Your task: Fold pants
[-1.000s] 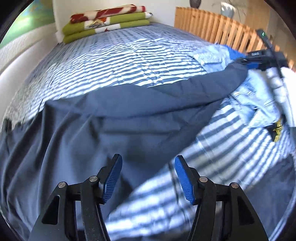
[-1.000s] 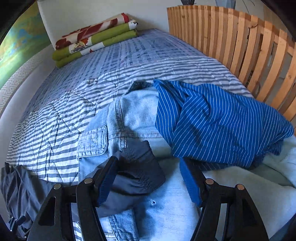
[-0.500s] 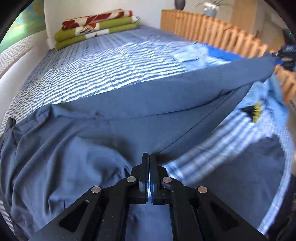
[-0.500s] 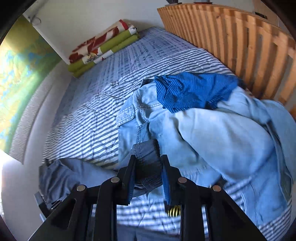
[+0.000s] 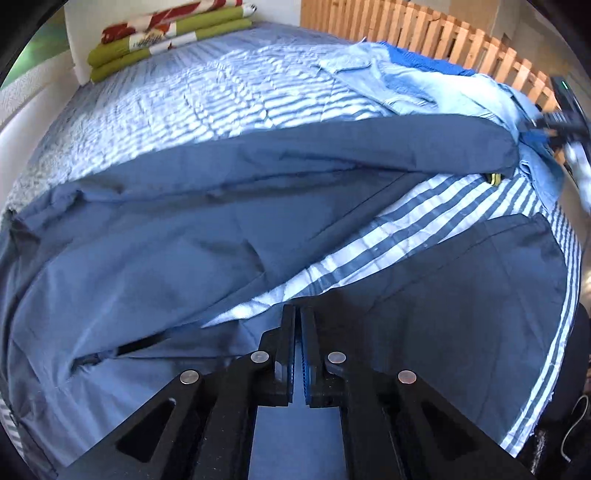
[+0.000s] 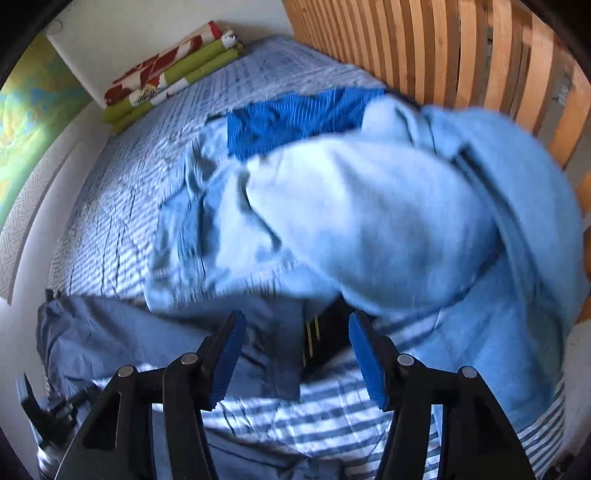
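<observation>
Striped bedding (image 5: pixel 236 96) covers the bed, with a slatted wooden rail (image 5: pixel 424 35) along the upper right. At lower centre of the left view, the left tool (image 5: pixel 297 332) has snapped fully together on an edge of the dark blue pants (image 5: pixel 177 251), which have spread across the bed from the left frame edge to the right. In the right view, the right tool (image 6: pixel 297 354) has just opened and let go of the hem; nothing sits between its pads. Judgement: one leg is laid out, ready for aligning the other.
</observation>
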Demonstrator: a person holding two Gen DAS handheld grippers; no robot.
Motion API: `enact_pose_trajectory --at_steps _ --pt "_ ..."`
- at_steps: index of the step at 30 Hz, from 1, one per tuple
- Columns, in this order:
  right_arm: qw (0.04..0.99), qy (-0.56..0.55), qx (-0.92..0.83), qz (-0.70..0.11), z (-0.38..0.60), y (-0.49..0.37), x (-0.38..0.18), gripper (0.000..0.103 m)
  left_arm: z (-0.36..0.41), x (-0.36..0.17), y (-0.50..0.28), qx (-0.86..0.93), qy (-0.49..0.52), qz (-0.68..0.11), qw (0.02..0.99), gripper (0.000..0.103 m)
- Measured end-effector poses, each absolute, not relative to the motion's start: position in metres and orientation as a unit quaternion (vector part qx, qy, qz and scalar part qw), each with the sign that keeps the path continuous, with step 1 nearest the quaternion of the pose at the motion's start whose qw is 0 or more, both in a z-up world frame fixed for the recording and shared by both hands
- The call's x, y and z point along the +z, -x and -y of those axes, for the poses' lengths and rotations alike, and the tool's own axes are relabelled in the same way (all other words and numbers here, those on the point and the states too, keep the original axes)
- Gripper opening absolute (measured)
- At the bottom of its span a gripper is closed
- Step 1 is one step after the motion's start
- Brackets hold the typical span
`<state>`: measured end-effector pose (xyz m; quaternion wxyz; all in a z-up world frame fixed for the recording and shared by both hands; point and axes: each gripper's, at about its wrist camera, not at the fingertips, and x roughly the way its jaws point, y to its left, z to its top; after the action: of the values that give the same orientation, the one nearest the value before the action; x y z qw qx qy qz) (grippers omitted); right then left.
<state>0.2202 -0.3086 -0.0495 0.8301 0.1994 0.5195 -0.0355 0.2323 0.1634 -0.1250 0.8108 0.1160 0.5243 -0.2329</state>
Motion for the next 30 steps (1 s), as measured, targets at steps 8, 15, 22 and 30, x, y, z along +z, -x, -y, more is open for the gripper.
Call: enact_pose_trajectory --at_steps 8,15,22,30 --pt "0.84 -0.092 0.011 -0.535 0.246 -0.212 -0.091 0.054 -0.165 -0.151 -0.235 -0.222 -0.102 -0.544 0.803 0.003" --pt "0.836 -0.198 0.083 -0.504 0.251 -0.229 -0.031 0.005 -0.171 -0.151 -0.236 -0.219 -0.091 -0.541 0.807 0.003" --pt "0.856 -0.301 -0.013 -0.421 0.324 -0.309 0.024 0.042 -0.178 -0.141 -0.241 -0.216 -0.067 -0.534 0.815 0.003" --pt "0.879 -0.173 0.042 -0.442 0.287 -0.279 0.002 0.044 -0.182 -0.136 -0.238 -0.22 -0.07 -0.529 0.816 0.008"
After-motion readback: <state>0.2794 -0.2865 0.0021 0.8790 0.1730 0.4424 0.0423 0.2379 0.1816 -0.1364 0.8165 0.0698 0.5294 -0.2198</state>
